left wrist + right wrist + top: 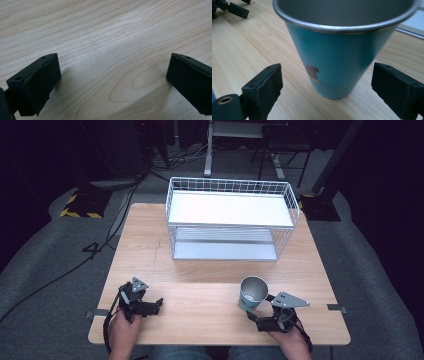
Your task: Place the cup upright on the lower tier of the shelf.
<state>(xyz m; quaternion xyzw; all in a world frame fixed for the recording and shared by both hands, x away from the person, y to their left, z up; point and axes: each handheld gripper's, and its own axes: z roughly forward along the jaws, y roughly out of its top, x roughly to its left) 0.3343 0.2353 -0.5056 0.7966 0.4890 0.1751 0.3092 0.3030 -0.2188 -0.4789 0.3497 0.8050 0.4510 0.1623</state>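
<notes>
Right gripper (325,85) jaws wide apart either side of the upright blue cup (337,60), untouched; left gripper (112,80) likewise open over bare table (105,32)

I count one blue metal cup (252,292), one white wire rack (231,217) with two shelves, one wooden table (150,245), and two grippers: left gripper (159,306), right gripper (251,316)

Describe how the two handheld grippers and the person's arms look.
Both the left gripper and the right gripper are black, each with two blocky black jaws and a grey three-cornered plate on top. The jaw blocks have small round holes near their ends. A black cable trails from each along the wrist. The forearms are bare, with no sleeves in sight.
</notes>
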